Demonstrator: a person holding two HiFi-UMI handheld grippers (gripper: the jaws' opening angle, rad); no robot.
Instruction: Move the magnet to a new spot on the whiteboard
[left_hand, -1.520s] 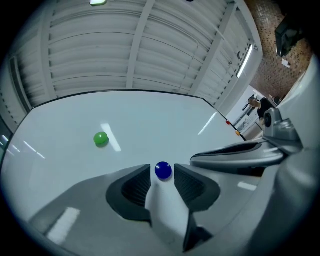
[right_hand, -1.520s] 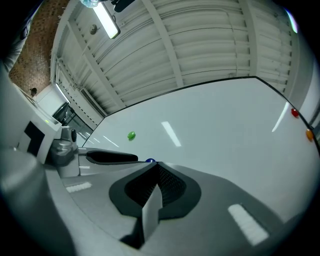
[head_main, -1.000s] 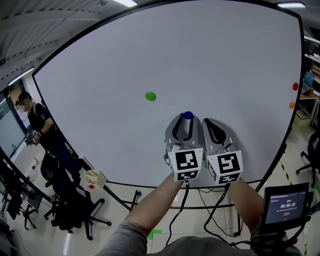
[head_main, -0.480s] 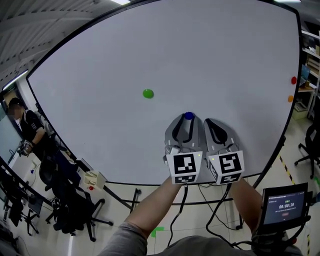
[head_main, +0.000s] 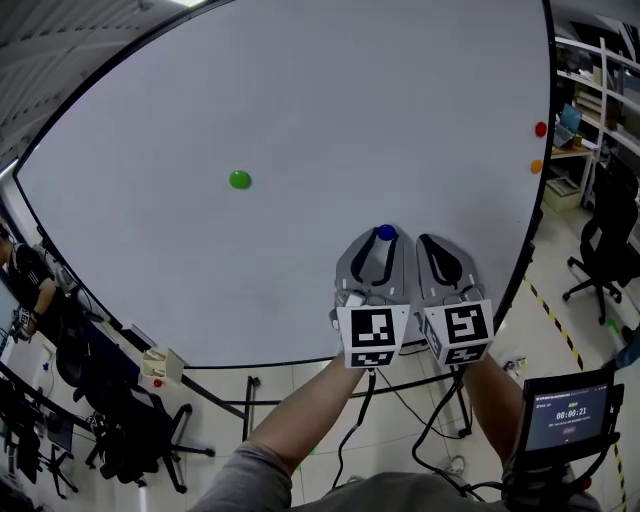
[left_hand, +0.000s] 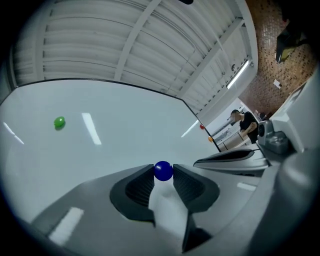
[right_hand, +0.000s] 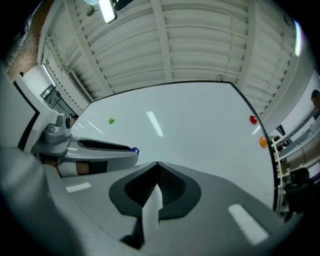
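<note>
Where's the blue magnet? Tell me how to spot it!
Look at the big whiteboard, then at the left gripper near its bottom. The blue magnet is the little ball between its tips; the jaws have just been closing on it. It is the only blue one: the green magnet sits alone further left, the red magnet and orange magnet by the right edge.

A blue magnet (left_hand: 163, 170) held at the whiteboard (head_main: 330, 110).
Small, round and glossy, the blue magnet sat pinched at the very tips of my left gripper (head_main: 384, 237), whose jaws had just been closing on it. It stood before the lower middle of the large white whiteboard; whether it touched the surface I could not tell.
</note>
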